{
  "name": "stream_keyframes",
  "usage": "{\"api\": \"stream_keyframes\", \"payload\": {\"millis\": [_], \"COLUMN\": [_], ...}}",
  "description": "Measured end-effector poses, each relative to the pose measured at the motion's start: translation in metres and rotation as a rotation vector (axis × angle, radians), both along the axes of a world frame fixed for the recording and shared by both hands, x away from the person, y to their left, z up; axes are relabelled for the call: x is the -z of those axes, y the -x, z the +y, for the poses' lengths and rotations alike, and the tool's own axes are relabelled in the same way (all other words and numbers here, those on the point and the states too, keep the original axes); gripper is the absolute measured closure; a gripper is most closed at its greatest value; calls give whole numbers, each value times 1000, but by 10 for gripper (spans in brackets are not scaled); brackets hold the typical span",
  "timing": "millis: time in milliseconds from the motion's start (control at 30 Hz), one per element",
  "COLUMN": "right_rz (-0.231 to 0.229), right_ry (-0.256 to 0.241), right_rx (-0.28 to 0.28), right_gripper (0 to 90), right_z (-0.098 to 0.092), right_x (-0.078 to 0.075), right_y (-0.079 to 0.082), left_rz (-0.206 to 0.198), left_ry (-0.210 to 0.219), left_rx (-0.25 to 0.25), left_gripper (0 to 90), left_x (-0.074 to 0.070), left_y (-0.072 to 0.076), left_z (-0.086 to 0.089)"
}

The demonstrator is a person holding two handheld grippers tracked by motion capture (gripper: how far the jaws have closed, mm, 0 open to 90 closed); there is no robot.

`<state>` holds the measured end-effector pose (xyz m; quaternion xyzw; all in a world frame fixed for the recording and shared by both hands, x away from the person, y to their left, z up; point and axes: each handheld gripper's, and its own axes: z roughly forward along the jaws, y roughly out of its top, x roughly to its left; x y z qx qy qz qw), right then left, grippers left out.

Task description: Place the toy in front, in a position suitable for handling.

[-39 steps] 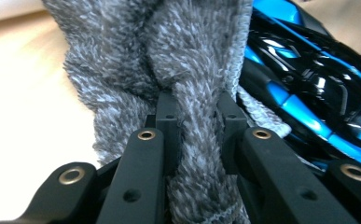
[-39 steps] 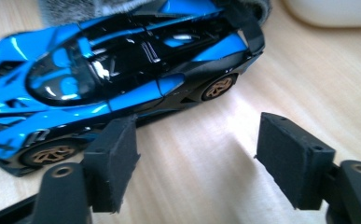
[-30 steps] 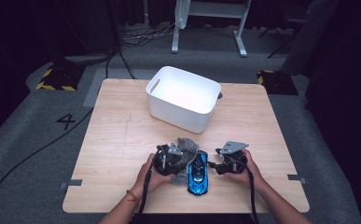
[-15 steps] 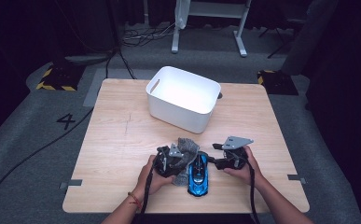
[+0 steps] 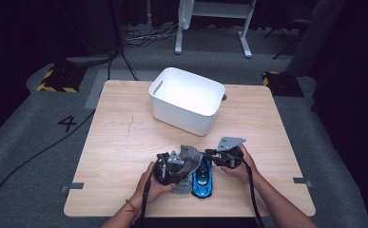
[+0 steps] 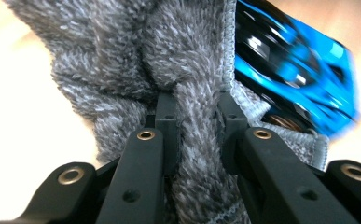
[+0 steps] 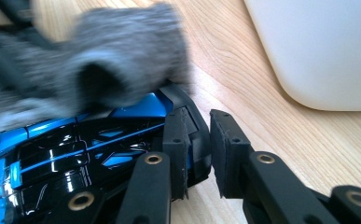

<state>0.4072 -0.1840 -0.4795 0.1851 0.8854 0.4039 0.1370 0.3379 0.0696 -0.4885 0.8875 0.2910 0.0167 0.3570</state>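
The work in hand is wiping a toy car with a cloth at the near edge of the desk [image 5: 124, 123].

**Position.** The car [image 5: 203, 179] lies flat on the desk near the 6 o'clock edge, between the two hands. Its long axis runs roughly 12 to 6 o'clock in the high view. The cloth [image 5: 187, 164] lies bunched at the car's 9 to 10 o'clock side, touching it and draped partly over it.

**Left claw** [image 5: 178, 167]. It is clamped on a fold of the cloth; in the left gripper view the grey pile [image 6: 187, 93] fills the narrow gap between the jaws. The car [image 6: 299, 74] lies just beyond, at about 2 o'clock from the jaws.

**Right claw** [image 5: 209, 155]. It sits at the car's 12 o'clock end. In the right gripper view the jaws stand narrow, one jaw against the car's black end piece [image 7: 187, 140]; a firm grip cannot be confirmed, since a slit of desk shows between the pads.

**Key relation.** The right claw is at the car's end and likely steadies it. The left claw, beside the car, would carry the cloth along the long axis.

**Count.**
- Car: one.
- Cloth: one.
- Bin [image 5: 186, 99]: one, white, at 12 o'clock, well apart.
- Claws: two.
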Motion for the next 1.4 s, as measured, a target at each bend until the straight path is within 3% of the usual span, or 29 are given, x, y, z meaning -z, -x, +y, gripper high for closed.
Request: {"api": "stream_keyframes", "payload": {"millis": [167, 333, 533, 600, 667, 800, 833, 933, 1000, 1033, 1067, 1167, 1400], "right_rz": [-23, -39, -45, -41, -36, -31, -29, -25, -25, -25, -25, -24, -21], "right_ry": [14, 29, 38, 35, 31, 29, 27, 28, 26, 29, 28, 26, 12], "right_rx": [3, 5, 17, 18, 19, 20, 21, 19, 16, 13, 12, 14, 14], "right_gripper": [774, 773, 772, 771, 771, 771, 771, 771, 772, 771, 772, 772, 776], "right_z": [2, 3, 5, 4, 4, 4, 4, 3, 3, 3, 3, 2, 0], "right_x": [0, -1, -1, -1, -1, -1, -1, -2, -1, -1, -1, -1, 0], "right_y": [1, -1, -2, -3, -3, -4, -4, -4, -5, -5, -5, -4, -5], "left_rz": [21, 29, -29, -34, -68, -128, -131, -146, -156, -153, -146, -147, -90], "left_ry": [33, 29, 26, 72, 107, 162, 160, 96, 2, -22, -13, -46, -54], "left_rx": [39, 82, 158, 173, 191, 309, 330, 399, 410, 410, 406, 375, 285], "left_gripper": [761, 760, 760, 761, 762, 761, 761, 761, 763, 767, 769, 775, 776], "left_x": [3, 2, -2, -5, -10, -21, -21, -14, -5, -1, 0, -1, -2], "left_y": [23, 42, 53, 52, 53, 57, 57, 58, 59, 59, 58, 54, 52], "left_z": [0, 0, -2, -2, -6, -22, -29, -52, -67, -70, -70, -60, -18]}}
